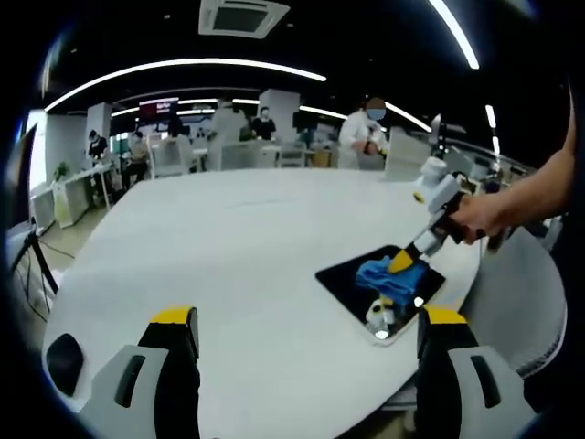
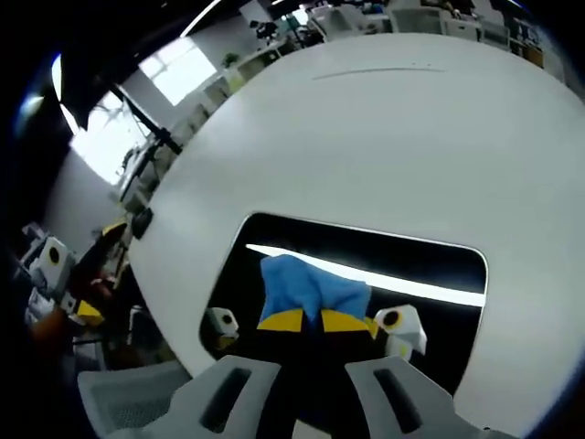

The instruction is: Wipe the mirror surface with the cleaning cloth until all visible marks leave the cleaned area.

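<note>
Round white table, dark rectangular mirror lying flat near its edge, blue cleaning cloth on the glass — pinched in the right gripper, left gripper jaws spread wide — holding nothing, above bare tabletop.

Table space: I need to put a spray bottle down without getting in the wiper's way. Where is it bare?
The white table lies bare from the left gripper out to its far edge, left of the mirror. The crowded spot is the mirror itself, near the table's right edge, where the right gripper presses the blue cloth.
</note>
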The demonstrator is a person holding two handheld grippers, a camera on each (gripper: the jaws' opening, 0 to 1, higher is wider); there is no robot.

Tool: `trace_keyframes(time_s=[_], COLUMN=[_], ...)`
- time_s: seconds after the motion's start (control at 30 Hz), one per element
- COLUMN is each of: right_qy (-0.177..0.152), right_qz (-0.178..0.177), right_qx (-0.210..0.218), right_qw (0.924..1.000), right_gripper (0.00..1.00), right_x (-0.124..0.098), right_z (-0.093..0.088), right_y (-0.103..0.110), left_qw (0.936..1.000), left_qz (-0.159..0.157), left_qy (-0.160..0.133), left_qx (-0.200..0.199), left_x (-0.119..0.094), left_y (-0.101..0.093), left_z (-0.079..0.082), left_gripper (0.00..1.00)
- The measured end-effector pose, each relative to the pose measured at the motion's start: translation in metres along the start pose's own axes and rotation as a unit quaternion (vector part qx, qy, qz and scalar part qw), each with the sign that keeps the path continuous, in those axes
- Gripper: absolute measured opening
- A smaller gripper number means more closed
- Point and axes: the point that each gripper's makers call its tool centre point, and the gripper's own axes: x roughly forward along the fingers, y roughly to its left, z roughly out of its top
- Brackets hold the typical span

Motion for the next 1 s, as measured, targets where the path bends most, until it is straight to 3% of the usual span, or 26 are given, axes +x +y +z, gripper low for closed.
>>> trace_keyframes(time_s=[1.0], right_qy=[0.004], right_qz=[-0.038], right_qx=[0.009], right_qw=[0.9992], right_gripper=[0.00], right_x=[-0.040], right_z=[-0.013], right_y=[-0.069], left_qw=[0.9999], left_qz=[0.005], left_qy=[0.000], left_qx=[0.011], left_x=[-0.002], left_y=[-0.001], left_z=[0.005], left_gripper=[1.00])
